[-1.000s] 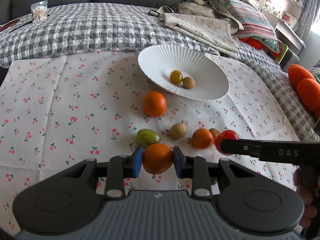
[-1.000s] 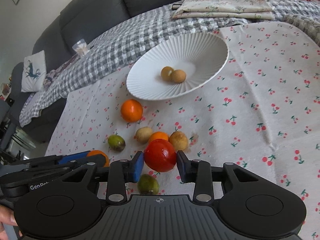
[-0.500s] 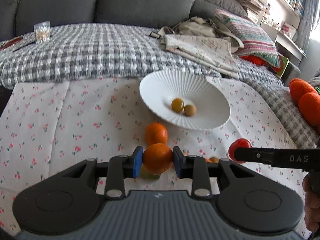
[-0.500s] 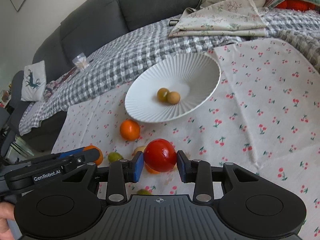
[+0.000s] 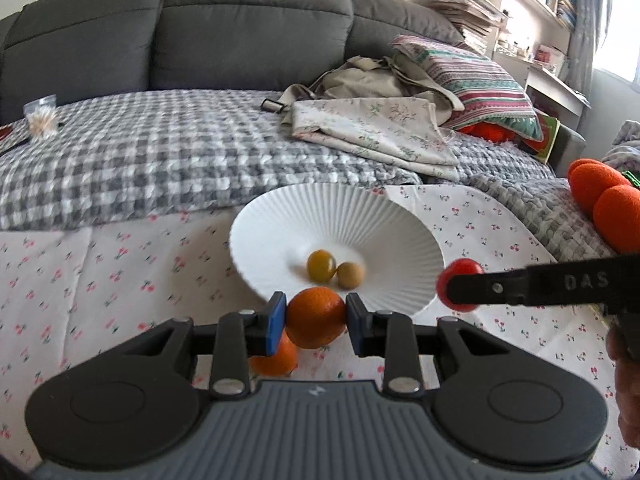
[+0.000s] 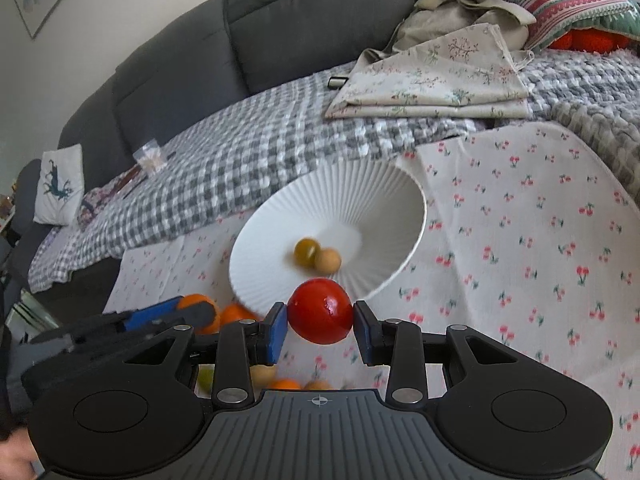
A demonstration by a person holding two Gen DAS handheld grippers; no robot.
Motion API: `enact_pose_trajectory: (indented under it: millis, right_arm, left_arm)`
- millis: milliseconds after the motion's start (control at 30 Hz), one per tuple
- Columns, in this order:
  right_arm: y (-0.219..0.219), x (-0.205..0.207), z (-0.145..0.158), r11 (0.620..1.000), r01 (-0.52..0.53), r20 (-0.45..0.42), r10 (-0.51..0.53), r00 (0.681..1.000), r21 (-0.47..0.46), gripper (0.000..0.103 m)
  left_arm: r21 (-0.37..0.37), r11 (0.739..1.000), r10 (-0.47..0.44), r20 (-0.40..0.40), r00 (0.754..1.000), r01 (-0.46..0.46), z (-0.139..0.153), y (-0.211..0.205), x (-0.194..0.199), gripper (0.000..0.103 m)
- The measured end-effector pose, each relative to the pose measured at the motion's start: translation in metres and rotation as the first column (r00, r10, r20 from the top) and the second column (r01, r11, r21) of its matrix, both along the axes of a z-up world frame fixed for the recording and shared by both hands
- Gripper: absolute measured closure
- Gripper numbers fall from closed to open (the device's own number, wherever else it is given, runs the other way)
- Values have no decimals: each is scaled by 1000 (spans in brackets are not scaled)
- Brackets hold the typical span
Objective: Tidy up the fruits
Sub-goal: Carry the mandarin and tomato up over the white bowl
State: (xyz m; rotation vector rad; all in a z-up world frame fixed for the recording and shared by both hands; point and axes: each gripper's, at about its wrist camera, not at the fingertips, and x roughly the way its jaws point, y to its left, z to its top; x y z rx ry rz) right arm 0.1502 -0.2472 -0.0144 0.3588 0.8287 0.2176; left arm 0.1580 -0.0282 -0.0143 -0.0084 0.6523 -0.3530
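Left wrist view: my left hand-held gripper (image 5: 316, 318) is pinching an orange (image 5: 316, 317) between its blue pads, held up off the cloth at the near rim of the white ribbed bowl (image 5: 280, 224). A second orange (image 5: 276, 356) lies on the cherry-print cloth (image 5: 100, 264) just below and left of the held one, partly hidden by the left finger. In the bowl: a yellow-green fruit (image 5: 321, 266) and a tan fruit (image 5: 350, 275), touching each other. My right hand-held gripper (image 5: 454, 286) comes in from the right, seen side-on, clamped on a red fruit (image 5: 460, 270) near the bowl's right rim. Grey checked blanket (image 5: 140, 152) behind the cloth, folded floral fabric (image 5: 372, 128) on it, dark sofa (image 5: 200, 32) at the back. Right wrist view: right hand-held gripper (image 6: 320, 324) pinches the red fruit (image 6: 320, 316), raised at the near edge of the bowl (image 6: 360, 192). Same two small fruits inside, yellow-green (image 6: 306, 252) and tan (image 6: 328, 261), touching. Left hand-held gripper (image 6: 192, 314) visible at lower left with its orange (image 6: 196, 304); the second orange (image 6: 236, 314) sits just right of it. More small fruits lie on the cloth (image 6: 520, 220) under my gripper body, mostly hidden and blurred; can't tell how many.
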Motion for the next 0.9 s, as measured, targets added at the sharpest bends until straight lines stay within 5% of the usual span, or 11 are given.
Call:
enact_pose_trajectory:
  millis: [900]
  right_arm:
    - [12,53,-37,997,-8,-11,7,1000,-74,67]
  left_arm:
    - [48,998,-42,16,999,42,-34,-28,50,71]
